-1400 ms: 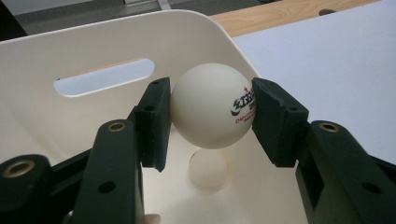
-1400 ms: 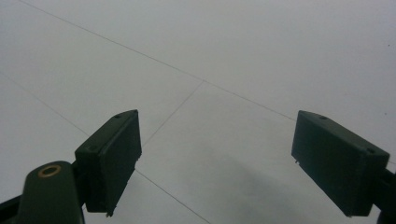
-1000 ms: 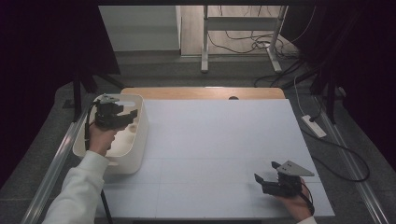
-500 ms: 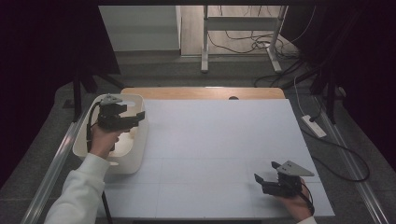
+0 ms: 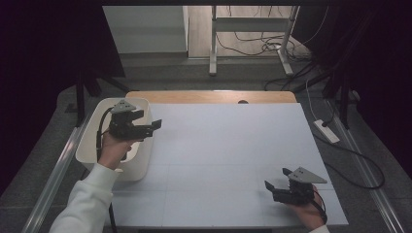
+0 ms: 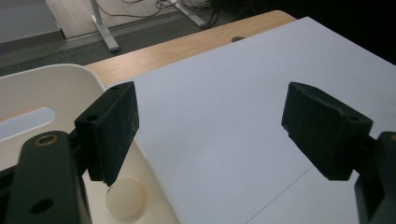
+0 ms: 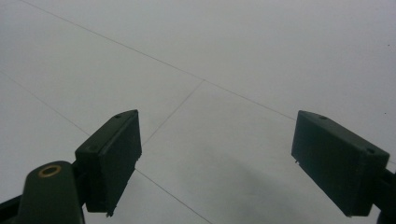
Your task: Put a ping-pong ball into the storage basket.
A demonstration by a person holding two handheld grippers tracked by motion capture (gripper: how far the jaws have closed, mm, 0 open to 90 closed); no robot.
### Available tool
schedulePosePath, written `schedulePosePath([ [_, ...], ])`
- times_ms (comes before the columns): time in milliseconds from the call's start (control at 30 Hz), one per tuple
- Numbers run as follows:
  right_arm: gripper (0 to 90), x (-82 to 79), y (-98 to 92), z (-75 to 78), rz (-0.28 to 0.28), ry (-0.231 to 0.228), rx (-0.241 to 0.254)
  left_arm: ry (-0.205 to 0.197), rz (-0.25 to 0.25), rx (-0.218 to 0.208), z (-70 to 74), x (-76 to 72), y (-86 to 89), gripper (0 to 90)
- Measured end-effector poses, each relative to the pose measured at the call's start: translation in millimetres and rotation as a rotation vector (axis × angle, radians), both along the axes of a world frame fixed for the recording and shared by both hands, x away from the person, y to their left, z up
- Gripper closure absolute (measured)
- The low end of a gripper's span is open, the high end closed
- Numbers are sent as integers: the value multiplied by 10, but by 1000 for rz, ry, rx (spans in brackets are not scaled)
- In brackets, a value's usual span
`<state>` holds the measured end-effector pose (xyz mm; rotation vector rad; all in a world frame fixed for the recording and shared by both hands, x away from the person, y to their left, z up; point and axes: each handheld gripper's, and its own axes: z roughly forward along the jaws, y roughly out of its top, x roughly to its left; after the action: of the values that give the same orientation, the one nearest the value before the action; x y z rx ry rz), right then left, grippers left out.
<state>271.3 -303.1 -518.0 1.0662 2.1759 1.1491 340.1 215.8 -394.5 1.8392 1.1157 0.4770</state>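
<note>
The table (image 5: pixel 228 160) has a big white top with thin lines on it. A strip of brown wood (image 5: pixel 209 96) shows along its far edge. The white top has lots of open room in the middle.

A white bin (image 5: pixel 94 145) stands at the left edge of the table. Its wall curves up beside the white top. A small white ball (image 6: pixel 123 198) lies down inside the bin, close to the wall nearest the table top.

The left gripper (image 5: pixel 156 124) hangs above the bin's right rim and points out over the white top. Its jaws have just been opening, and now they stand wide apart with nothing between them. In the left gripper view the ball lies low, just under the left jaw and not touching it. The ball is below and behind the jaw tips, inside the bin, while the tips look out over the flat white top.

The right gripper (image 5: pixel 275 177) sits low near the front right corner of the table, well apart from the bin and the ball. Its jaws stand wide too, and nothing is between them. In the right gripper view there is flat white top with thin lines under the jaws. The table's front edge is close to the hand (image 5: pixel 311 213) that holds this gripper.
</note>
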Motion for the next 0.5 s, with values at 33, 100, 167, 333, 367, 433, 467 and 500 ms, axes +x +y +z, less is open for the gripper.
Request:
schedulePosePath([
  [33,157,0,0,0,0,-1,-1,0,-6,0,-3,-9,-15,198],
  [100,157,0,0,0,1,0,0,1,-19,-3,-6,-25,-41,198],
  [167,157,0,0,0,1,0,0,2,-30,-7,-7,-40,-64,198],
  [333,157,0,0,0,1,0,0,2,-61,-23,3,-85,-120,198],
  [367,157,0,0,0,1,0,-1,2,-69,-24,5,-95,-132,198],
  [433,157,-1,1,0,0,0,-1,0,-82,-18,10,-120,-166,197],
  [467,157,0,1,-1,0,0,-1,0,-82,-18,10,-120,-166,198],
  [500,157,0,1,-1,0,0,-1,-2,-99,-18,15,-144,-201,197],
])
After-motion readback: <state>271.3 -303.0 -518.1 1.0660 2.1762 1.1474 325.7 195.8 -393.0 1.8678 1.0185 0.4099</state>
